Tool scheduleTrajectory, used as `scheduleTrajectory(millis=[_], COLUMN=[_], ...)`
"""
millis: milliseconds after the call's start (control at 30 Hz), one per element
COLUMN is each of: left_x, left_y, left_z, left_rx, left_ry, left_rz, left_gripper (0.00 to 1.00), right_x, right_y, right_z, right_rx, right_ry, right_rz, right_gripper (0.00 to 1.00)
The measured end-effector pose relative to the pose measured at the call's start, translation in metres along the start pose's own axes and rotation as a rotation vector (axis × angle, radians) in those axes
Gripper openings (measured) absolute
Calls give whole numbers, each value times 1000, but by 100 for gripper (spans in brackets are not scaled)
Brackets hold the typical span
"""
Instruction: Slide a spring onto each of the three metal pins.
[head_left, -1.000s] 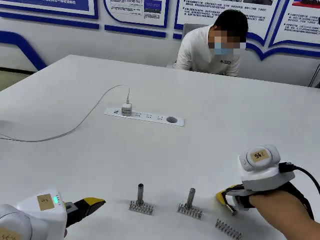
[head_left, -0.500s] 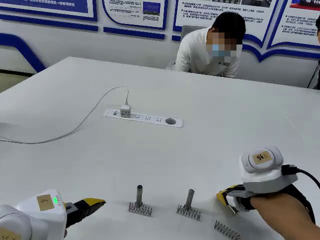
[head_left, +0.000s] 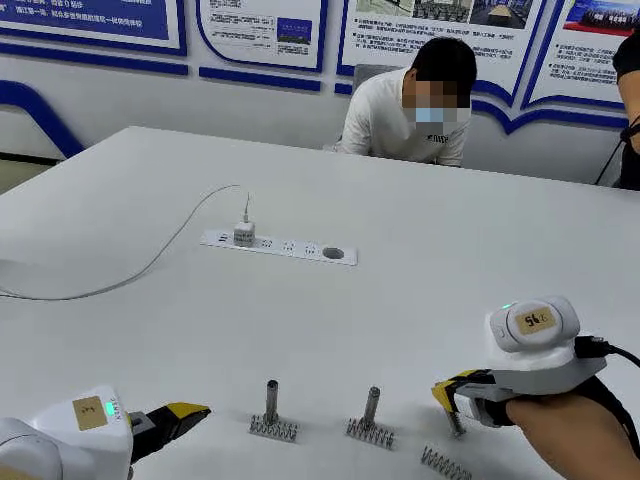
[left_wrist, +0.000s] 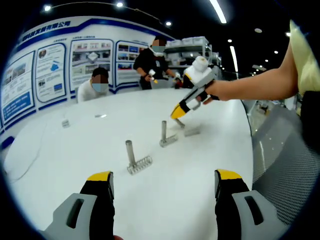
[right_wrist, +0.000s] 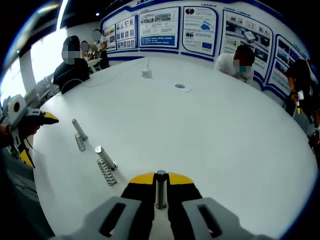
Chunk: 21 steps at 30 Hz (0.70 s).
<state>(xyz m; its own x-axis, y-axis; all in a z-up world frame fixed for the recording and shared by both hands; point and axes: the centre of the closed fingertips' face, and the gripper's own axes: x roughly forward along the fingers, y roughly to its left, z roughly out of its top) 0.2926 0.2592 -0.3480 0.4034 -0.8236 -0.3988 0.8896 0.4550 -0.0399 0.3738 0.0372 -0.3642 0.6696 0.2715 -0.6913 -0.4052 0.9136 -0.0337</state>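
- The right gripper (right_wrist: 160, 179) has its jaws closed tight on the held pin (right_wrist: 160, 195), a short metal rod that stands on end between the yellow tips at bottom centre of the right gripper view.
- In the head view that pin (head_left: 455, 421) pokes down from the gripper at lower right, just above the white table (head_left: 420, 290).
- The left gripper (left_wrist: 164, 176) has its jaws spread wide with nothing between them, at the foot of the left gripper view.
- Ahead of those open jaws the left pin (left_wrist: 130, 151) and the middle pin (left_wrist: 163, 131) stand upright on the table, well apart from the tips.
- The first spring (head_left: 273, 430) lies flat against the left pin's foot, and the second spring (head_left: 370, 434) against the middle pin's foot.
- The loose spring (head_left: 445, 465) lies on the table at the lower right edge of the head view, just below the right gripper.
- Behind, a power strip (head_left: 290, 246) lies mid-table and a seated person (head_left: 400, 110) is at the far edge.
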Motion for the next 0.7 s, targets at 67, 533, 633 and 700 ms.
scheduleTrajectory(millis=[67, 533, 633, 700], left_x=[0, 2, 2, 2], left_y=[0, -3, -4, -4], left_z=[0, 8, 8, 9], left_rx=[3, 23, 26, 27], left_ry=[-1, -7, -8, -10], left_rz=[-1, -11, -13, -13], left_gripper=[84, 84, 84, 84], right_x=[-2, -20, -23, -25], right_y=[0, 0, 1, 2], right_z=[0, -9, -11, -13], right_rx=[0, 24, 27, 29], right_ry=[-6, -32, -32, -34], right_rz=[-2, -20, -23, -23], right_gripper=[9, 9, 9, 9])
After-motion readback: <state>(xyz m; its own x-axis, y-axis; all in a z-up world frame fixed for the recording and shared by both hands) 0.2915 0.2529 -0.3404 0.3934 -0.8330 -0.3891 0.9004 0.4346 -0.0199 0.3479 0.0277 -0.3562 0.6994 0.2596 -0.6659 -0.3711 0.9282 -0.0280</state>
